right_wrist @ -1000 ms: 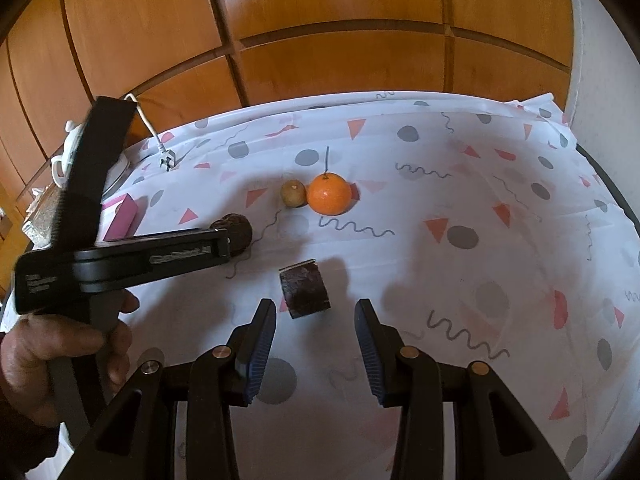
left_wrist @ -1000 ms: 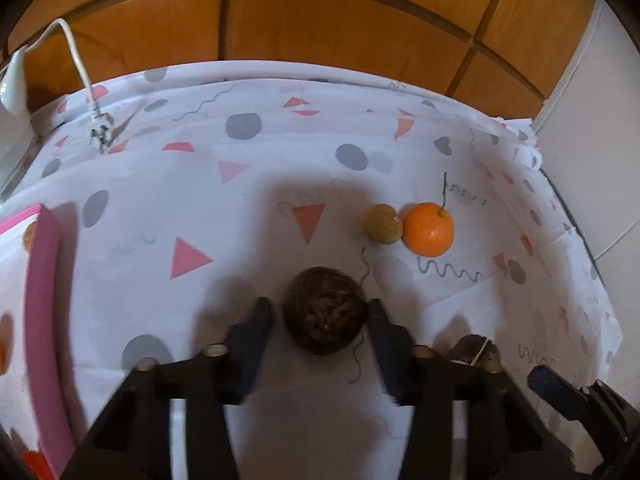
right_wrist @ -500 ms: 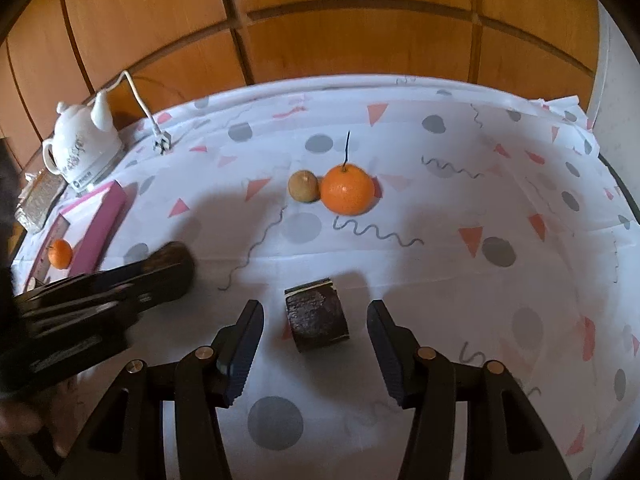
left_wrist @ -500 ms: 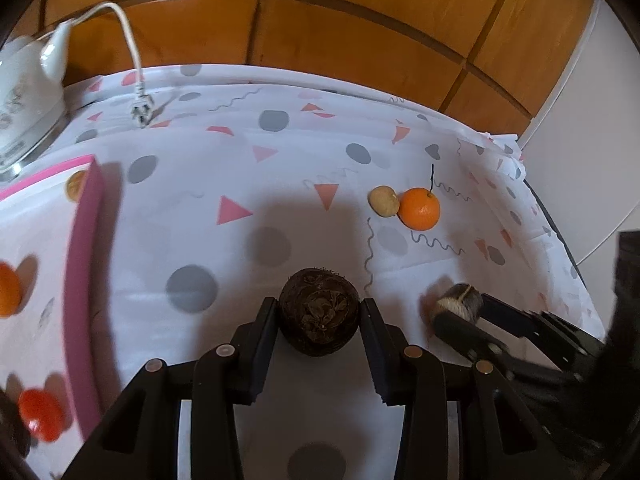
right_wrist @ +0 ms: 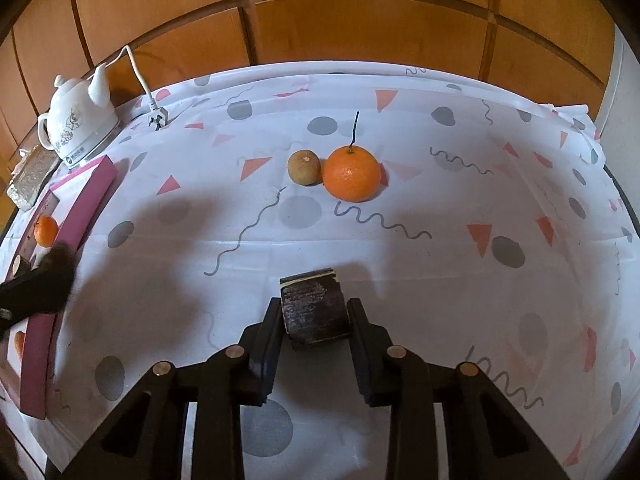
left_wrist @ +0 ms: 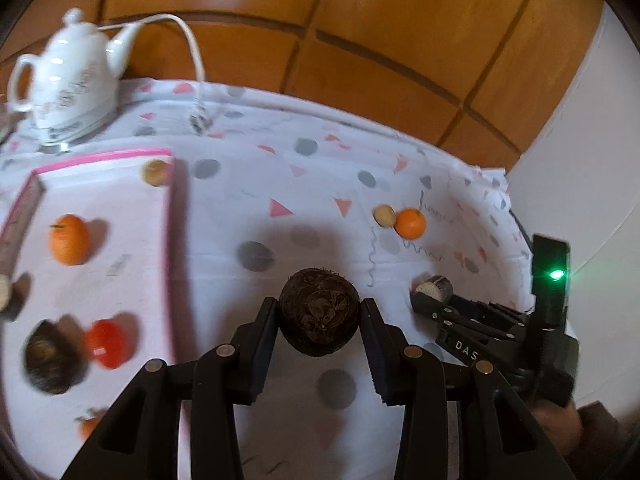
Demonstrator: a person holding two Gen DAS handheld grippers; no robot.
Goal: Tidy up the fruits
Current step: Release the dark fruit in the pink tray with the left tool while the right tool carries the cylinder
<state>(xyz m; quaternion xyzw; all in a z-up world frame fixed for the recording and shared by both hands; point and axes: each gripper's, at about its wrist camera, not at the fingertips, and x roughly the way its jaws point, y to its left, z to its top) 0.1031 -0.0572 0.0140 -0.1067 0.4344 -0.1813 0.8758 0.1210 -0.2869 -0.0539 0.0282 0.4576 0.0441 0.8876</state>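
A wood-panelled wall [right_wrist: 360, 20] closes off the far side of a table spread with a white tablecloth [right_wrist: 460, 208] printed with grey dots, pink triangles and dark squiggles. At the table's left end lies a pink-rimmed tray [left_wrist: 170, 240] with a white floor, holding a mandarin [left_wrist: 69, 239], a red fruit [left_wrist: 105, 343], a dark round brown fruit [left_wrist: 50, 360], a small tan fruit [left_wrist: 156, 172] in its far corner and another orange fruit [left_wrist: 90, 426] at the near edge, all blurred in the left wrist view. Behind the tray stands a white ceramic kettle [left_wrist: 66, 80], its white cord running to a plug [right_wrist: 158, 120] lying on the cloth. The left gripper [left_wrist: 320, 320] is clamped on a dark, rough, round brown fruit [left_wrist: 319, 312], both pads pressed to its sides, and it is held over the cloth just right of the tray's rim. The right gripper [right_wrist: 314, 316] has its jaws closing around a short dark cylindrical piece with a pale cut end [right_wrist: 314, 310], which sits on the cloth between the fingers; the pads look to be at its sides, though I cannot tell how firmly they press. Farther out, near the middle of the cloth, an orange [right_wrist: 351, 174] with a thin dark stem rests touching a small tan-brown fruit [right_wrist: 304, 168] on its left. A green light [left_wrist: 555, 275] glows on the right gripper's body in the left wrist view.
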